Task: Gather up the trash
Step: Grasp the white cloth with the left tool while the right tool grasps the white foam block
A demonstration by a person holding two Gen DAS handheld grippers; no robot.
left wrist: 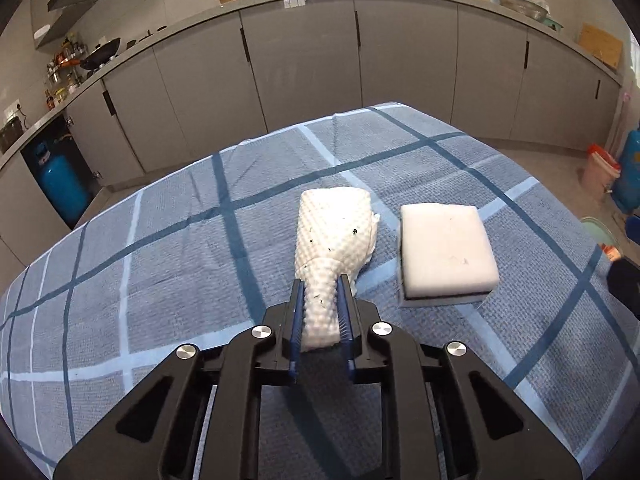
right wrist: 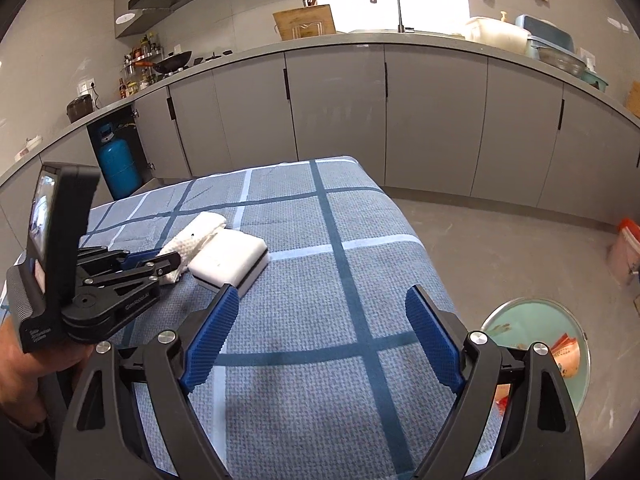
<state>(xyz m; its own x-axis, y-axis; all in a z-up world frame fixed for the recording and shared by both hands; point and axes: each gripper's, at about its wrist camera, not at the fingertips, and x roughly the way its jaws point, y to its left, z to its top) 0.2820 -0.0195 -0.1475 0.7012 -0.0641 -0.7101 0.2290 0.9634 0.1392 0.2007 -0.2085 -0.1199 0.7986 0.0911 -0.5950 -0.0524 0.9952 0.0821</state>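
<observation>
My left gripper point(left wrist: 322, 284) is shut on one end of a crumpled white paper towel point(left wrist: 334, 232) speckled with dark crumbs; the rest of the towel lies on the blue checked tablecloth point(left wrist: 160, 248). A white sponge block with a dark base point(left wrist: 446, 254) sits just right of the towel. In the right wrist view the left gripper point(right wrist: 168, 258) shows at the left holding the towel point(right wrist: 192, 236), with the sponge point(right wrist: 230, 262) beside it. My right gripper point(right wrist: 322, 302) is open and empty above the cloth. A pale green trash bin point(right wrist: 536, 340) with orange wrappers inside stands on the floor at the right.
The table's right edge point(right wrist: 432, 264) drops to the grey floor. Grey cabinets point(right wrist: 340, 104) run along the back. A blue gas cylinder point(right wrist: 118, 164) stands in an open cabinet. A pink bucket point(right wrist: 624, 252) stands at the far right.
</observation>
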